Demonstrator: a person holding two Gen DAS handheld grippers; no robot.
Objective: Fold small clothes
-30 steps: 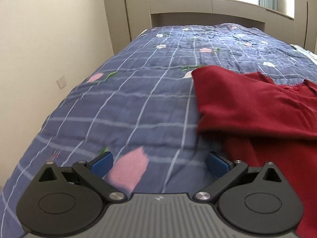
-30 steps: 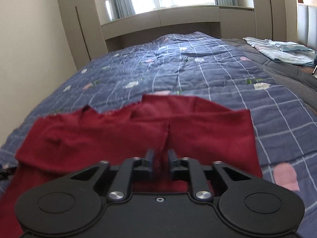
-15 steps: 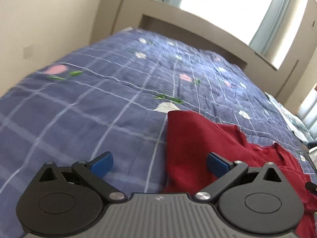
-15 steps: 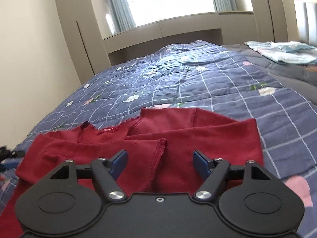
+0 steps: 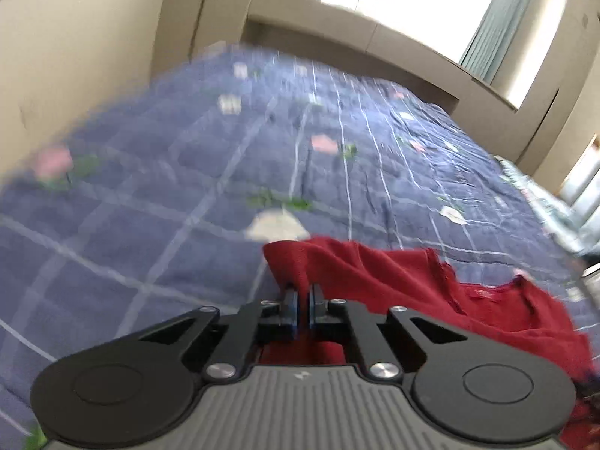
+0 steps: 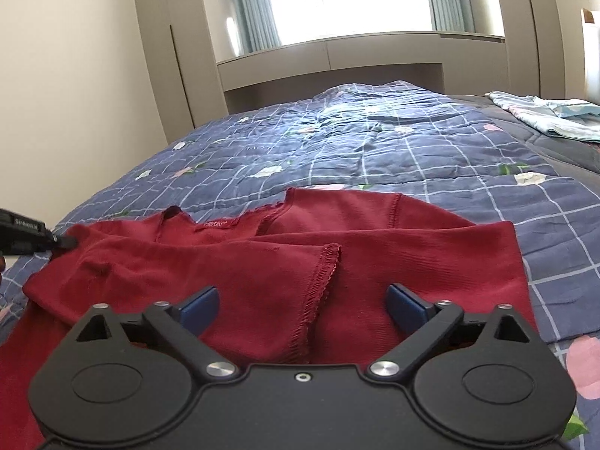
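Red top (image 6: 232,262) lies partly folded on blue checked quilt (image 6: 375,150) of bed. Left tongs (image 5: 303,300) clenched on corner of red top at its left edge. Right tongs (image 6: 302,305) opening, jaws wide, clear of cloth, sleeve cuff (image 6: 322,281) between them. Light blue cloth (image 6: 543,116) far right.

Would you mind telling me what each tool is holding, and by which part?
Left tool pinches the red top at its folded left edge; right tool, jaws opening, holds nothing.
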